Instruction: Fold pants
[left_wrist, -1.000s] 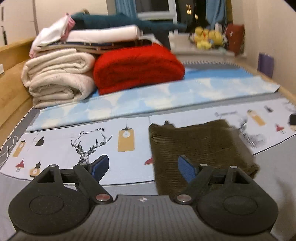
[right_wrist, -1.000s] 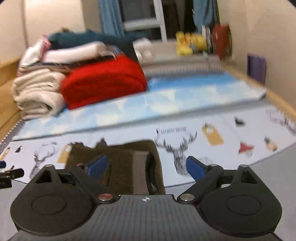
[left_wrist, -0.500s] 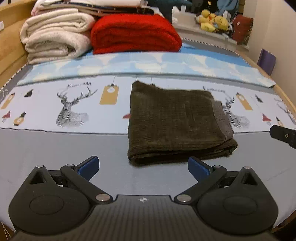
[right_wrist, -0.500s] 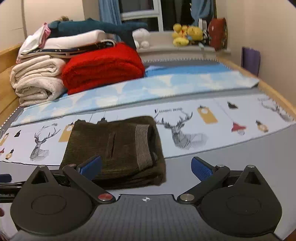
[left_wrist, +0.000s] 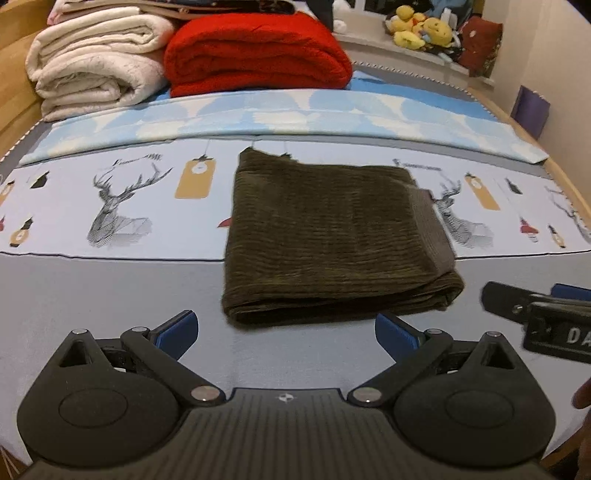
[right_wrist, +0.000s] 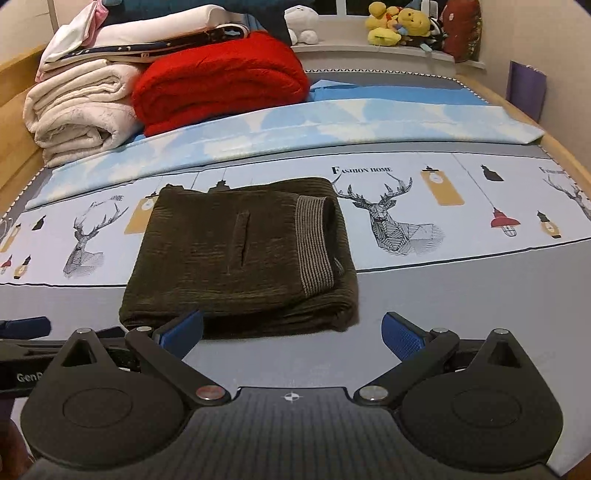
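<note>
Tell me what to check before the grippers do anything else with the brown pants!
1. Pants folded into a neat block: ok.
2. Pants lying flat on the bed sheet: ok.
3. Left gripper open, nothing between its jaws: ok.
4. Right gripper open, nothing between its jaws: ok.
5. Red blanket and cream blanket well away from the pants: ok.
6. Layers underneath even: cannot tell.

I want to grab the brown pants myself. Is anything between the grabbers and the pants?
No, nothing visible. The folded pants lie just past the open left gripper and right gripper, only bare bed sheet between.
</note>
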